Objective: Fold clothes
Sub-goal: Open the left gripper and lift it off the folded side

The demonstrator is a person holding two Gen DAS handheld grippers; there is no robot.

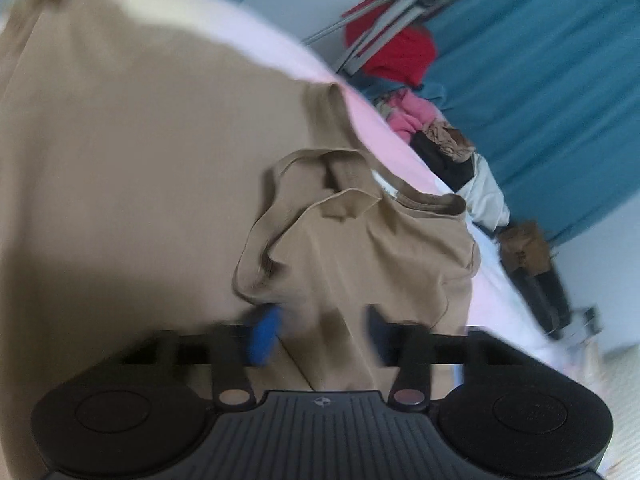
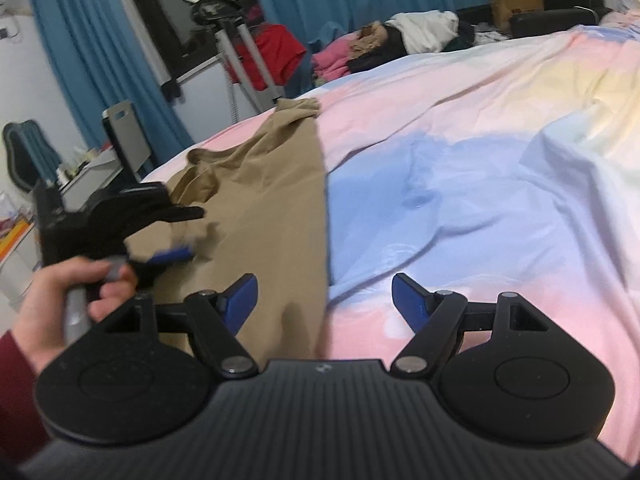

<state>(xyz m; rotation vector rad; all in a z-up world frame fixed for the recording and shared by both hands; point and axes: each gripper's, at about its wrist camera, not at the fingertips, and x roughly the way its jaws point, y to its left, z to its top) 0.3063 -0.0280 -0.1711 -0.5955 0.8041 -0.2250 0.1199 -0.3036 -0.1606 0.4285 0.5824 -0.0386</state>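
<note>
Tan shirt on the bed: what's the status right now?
Left gripper at tan shirt, grip blurred. Right gripper open, empty, over the shirt's edge. Shirt partly folded on bedsheet. Nothing blocking.

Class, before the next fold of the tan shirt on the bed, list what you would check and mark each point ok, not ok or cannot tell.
1. Left gripper has cloth: ok, tan shirt bunches between its fingers.
2. Its hold is firm: cannot tell, motion blur.
3. Right gripper is free: ok, open, holding nothing.
4. Shirt lies flat: not ok, the collar end is bunched.
5. Bedsheet beside the shirt has room: ok.
</note>
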